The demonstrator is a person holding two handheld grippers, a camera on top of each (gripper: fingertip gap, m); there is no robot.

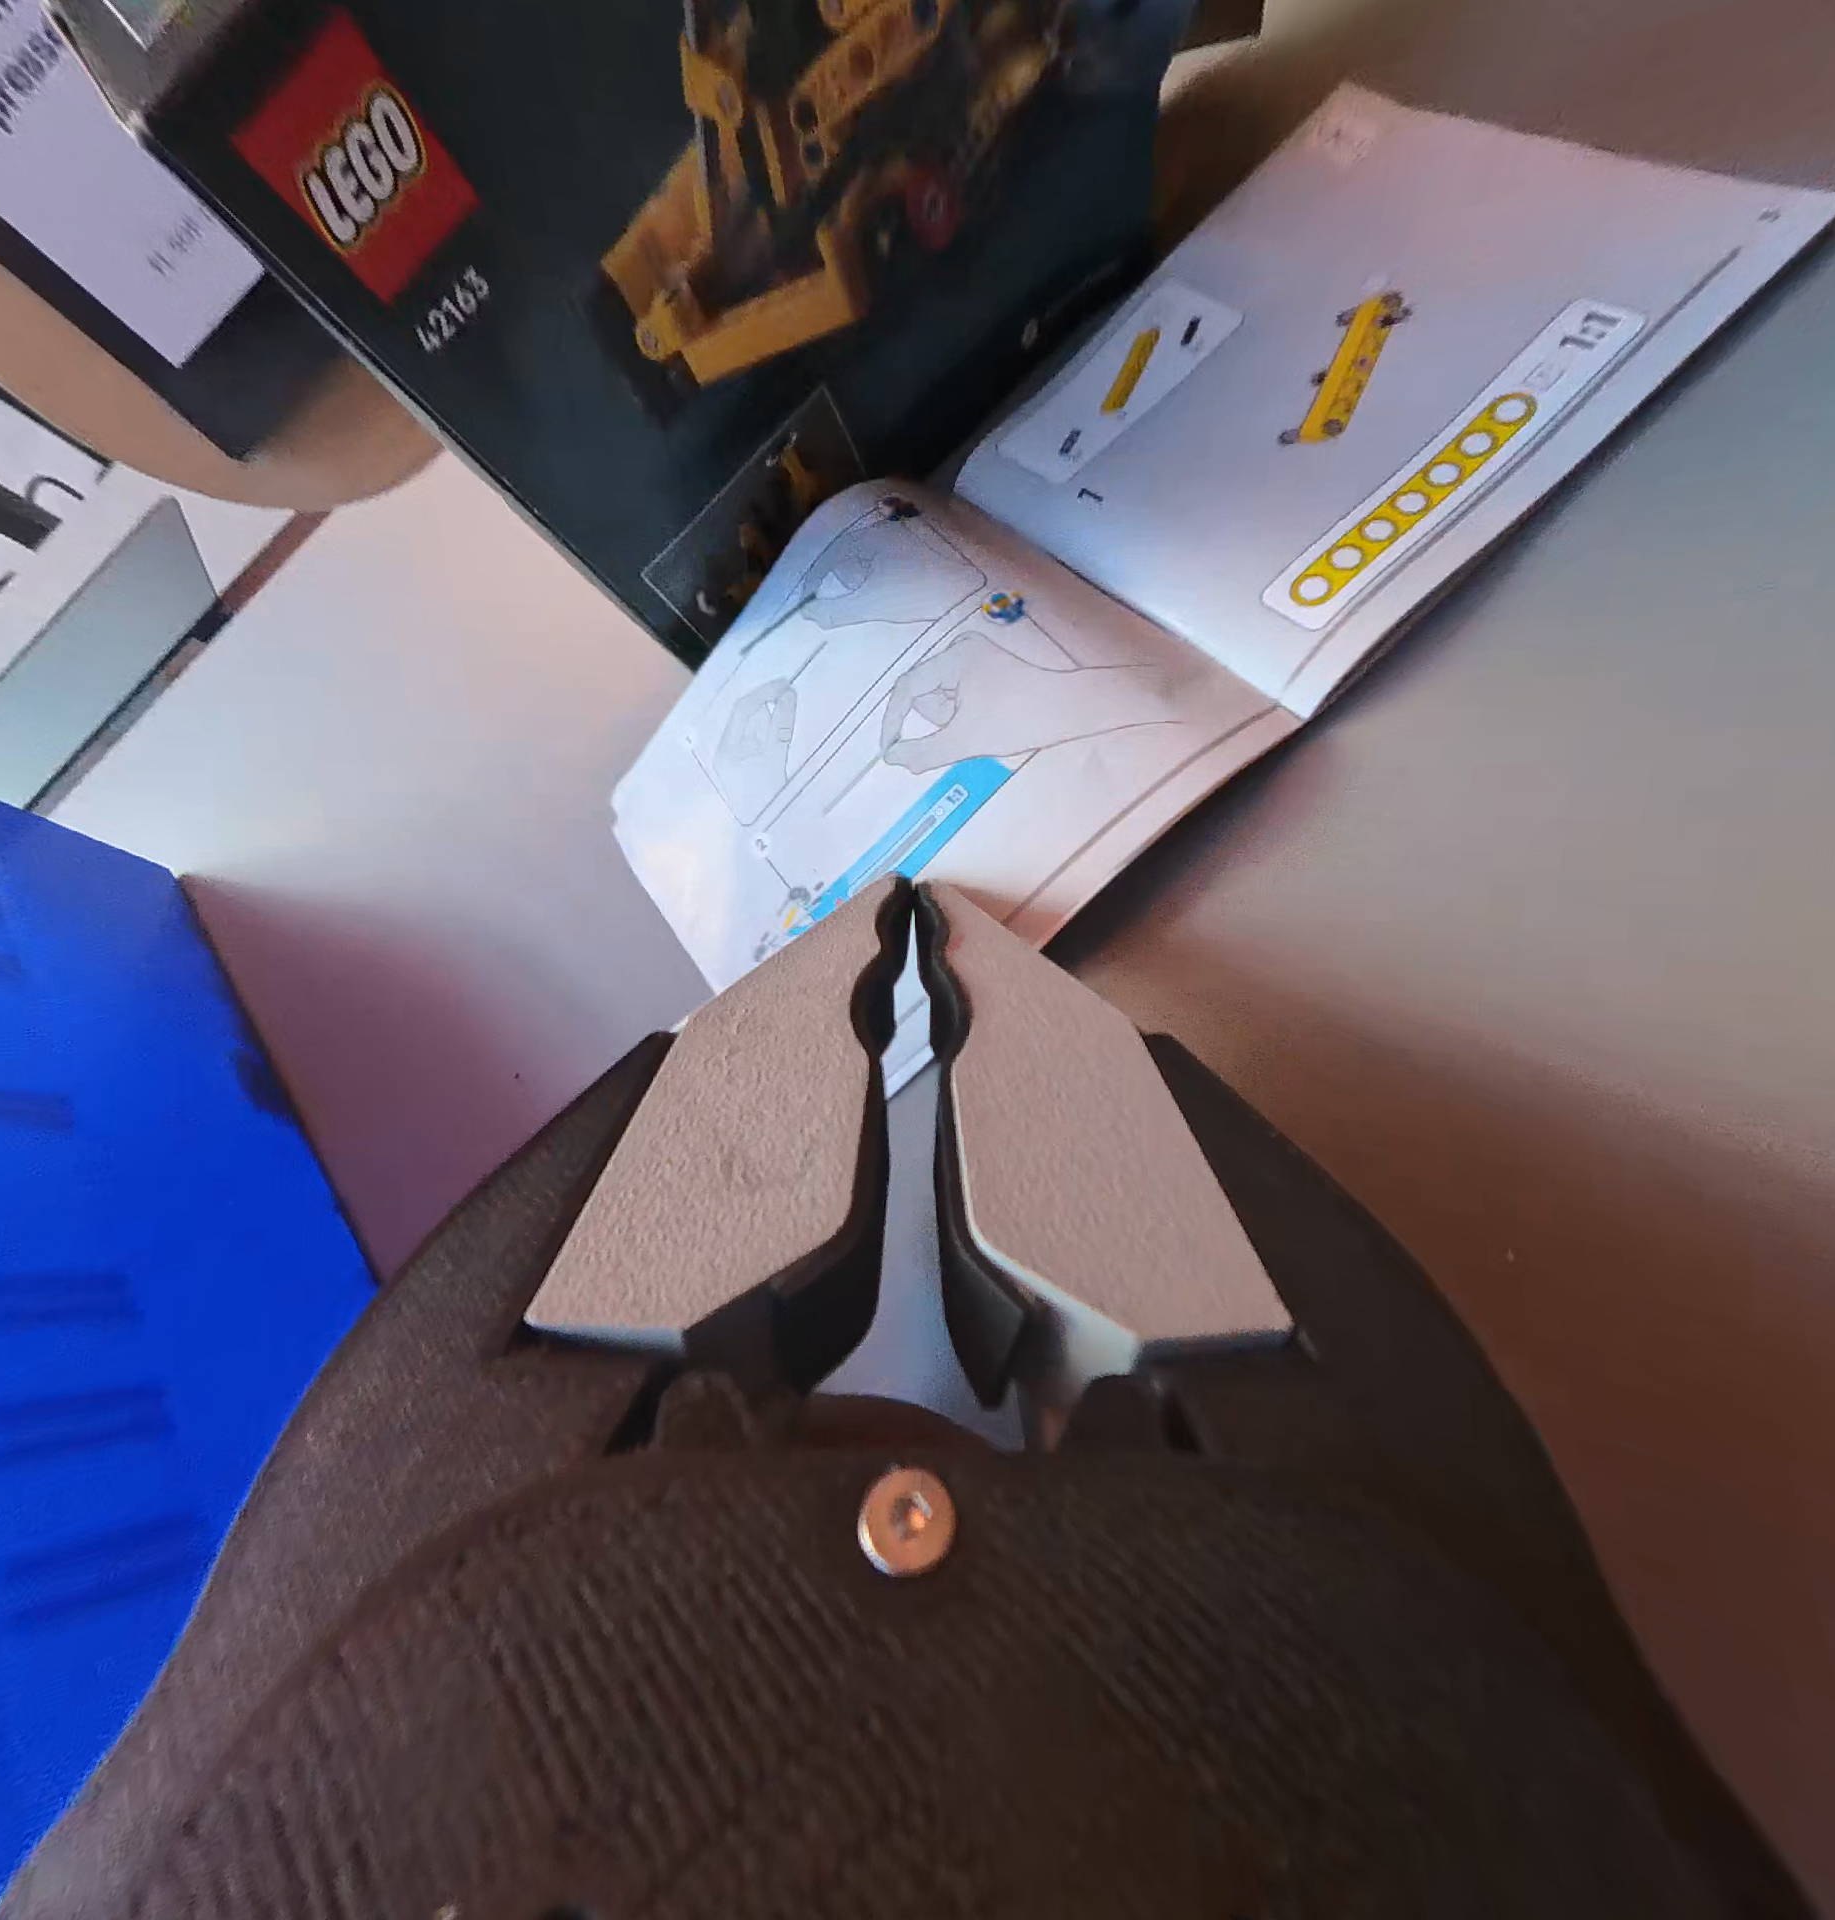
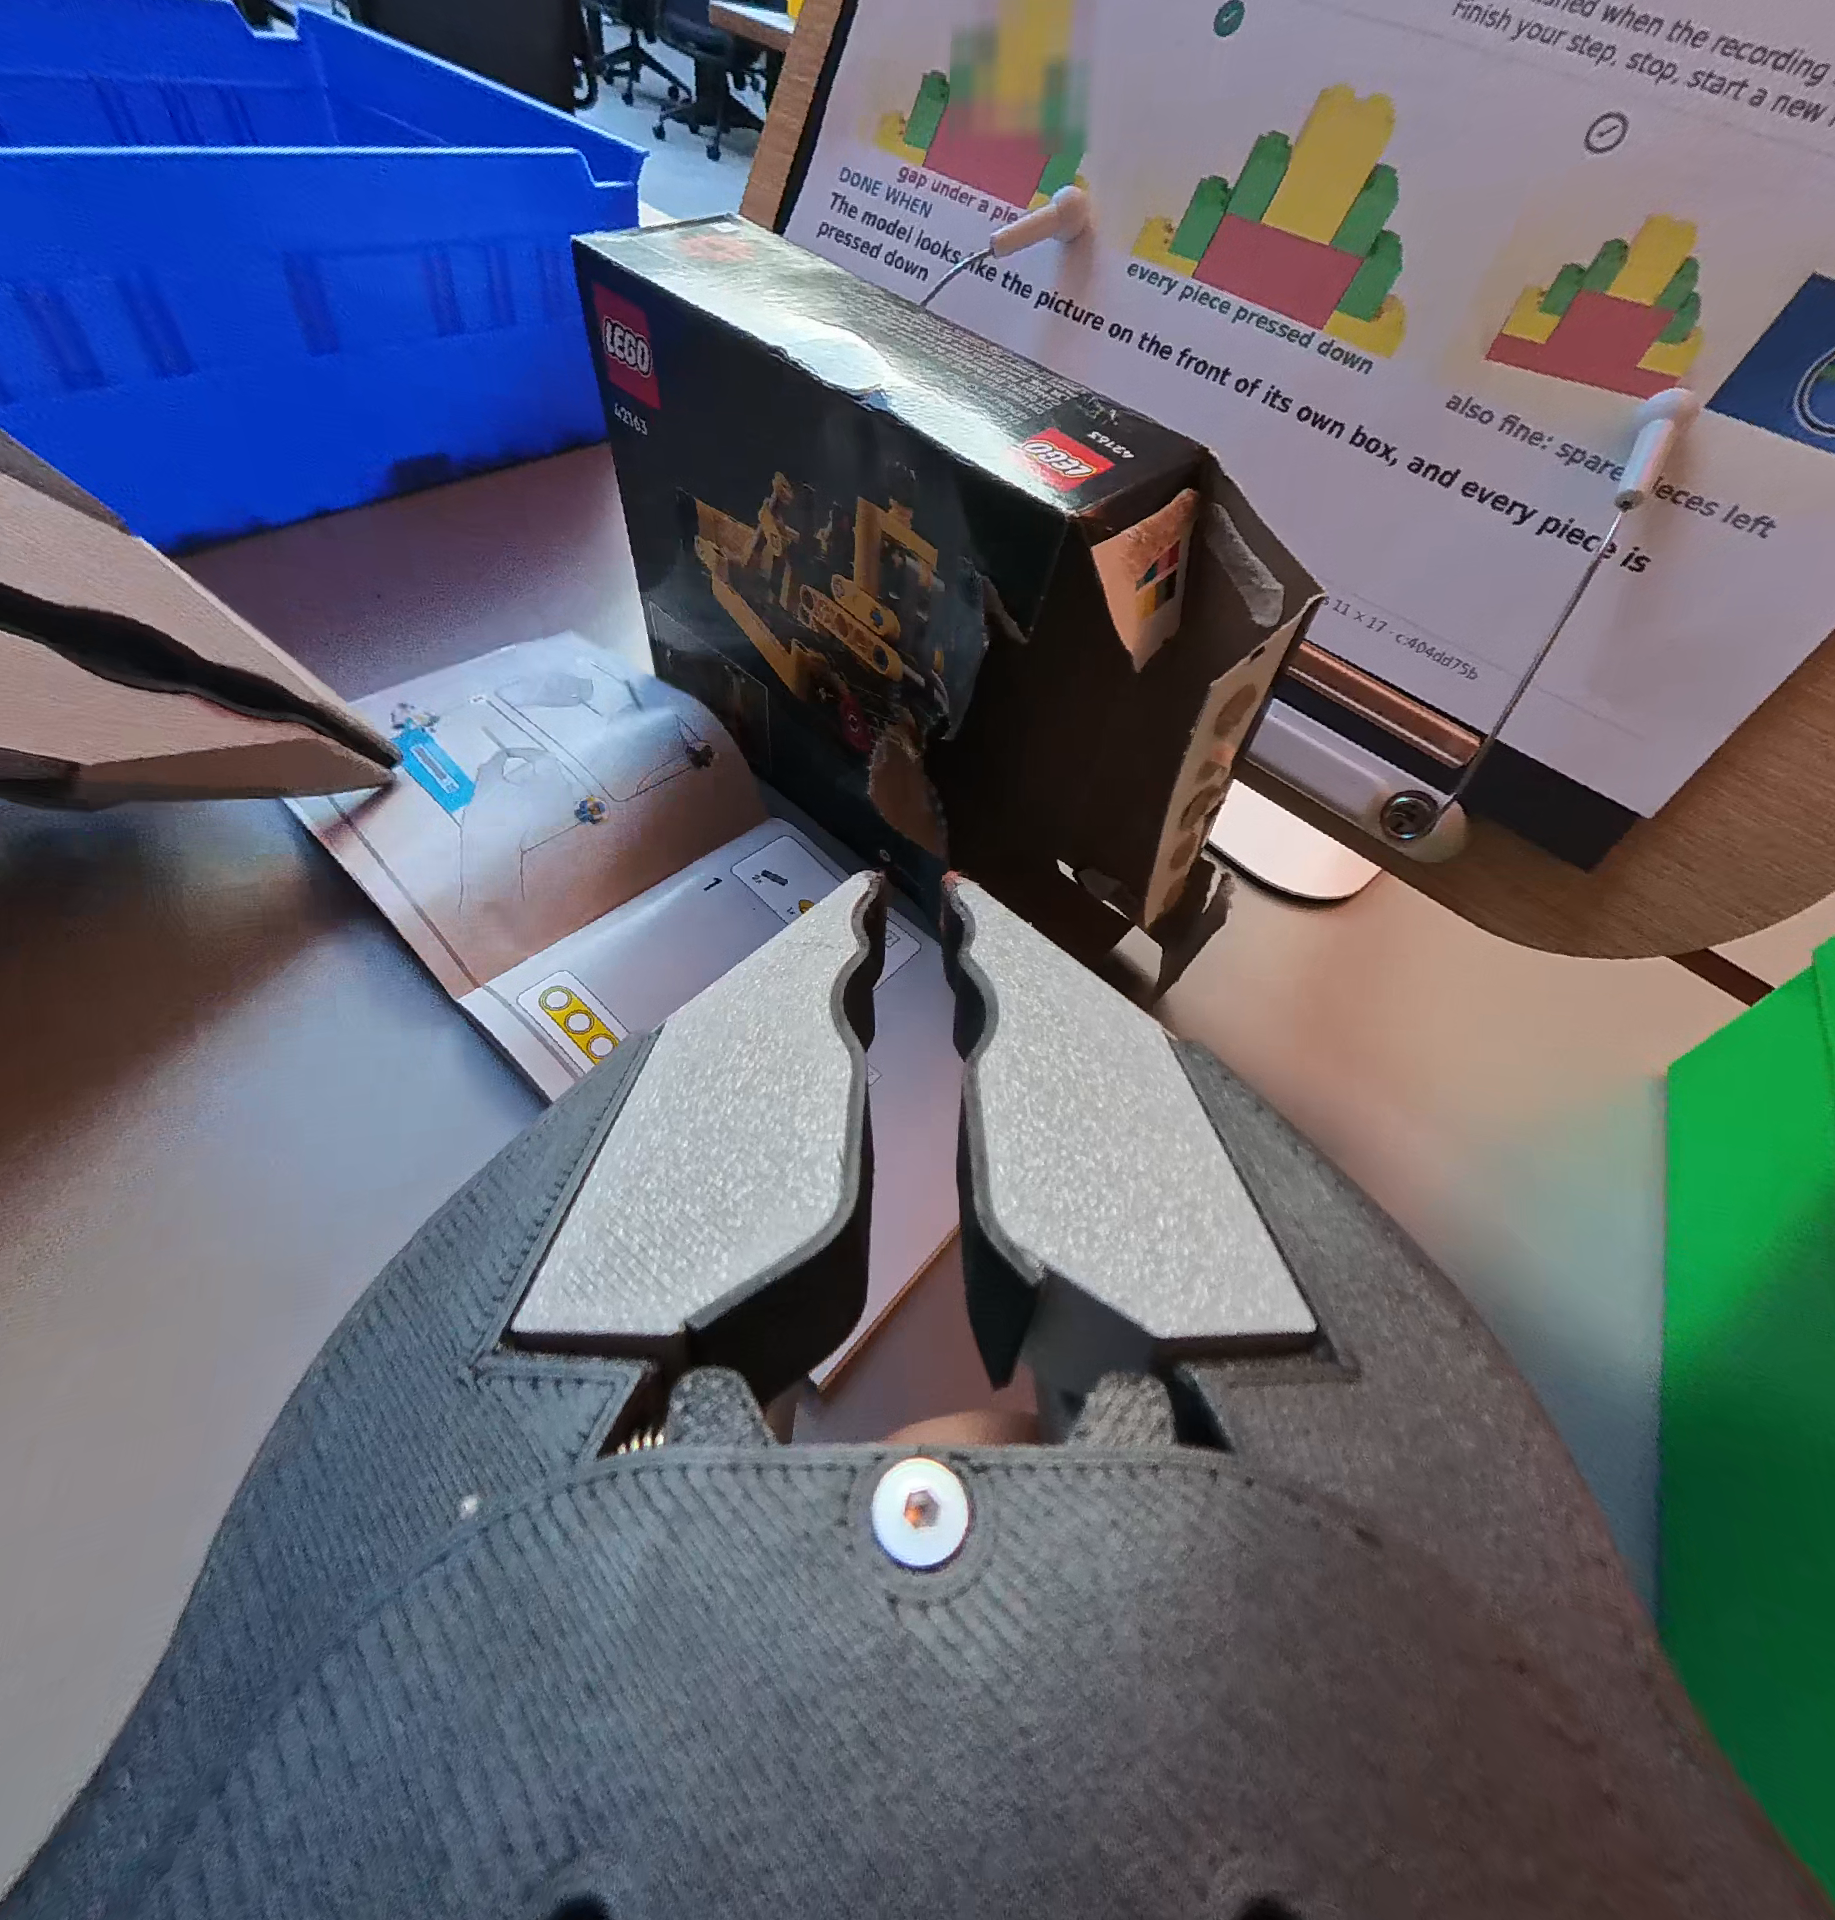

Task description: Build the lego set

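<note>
An open instruction booklet (image 1: 1152, 582) lies flat on the table (image 1: 1515, 1039) in front of the dark set box (image 1: 601, 208). My left gripper (image 1: 913, 894) is shut, its tips together at the near edge of the booklet's left page. The right wrist view shows it (image 2: 388, 769) coming in from the left with its tip on that page of the booklet (image 2: 580, 831). I cannot tell whether paper is pinched. My right gripper (image 2: 913, 883) hovers over the booklet's right page, close to the torn box (image 2: 840, 540). Its jaws stand slightly apart with nothing between them.
A blue bin (image 2: 269, 291) stands at the back left and shows close on the left in the left wrist view (image 1: 113, 1247). A printed sheet on a wooden board (image 2: 1412, 312) stands behind the box. Something green (image 2: 1775, 1247) is at the right edge. Left tips to right tips: about 15 cm.
</note>
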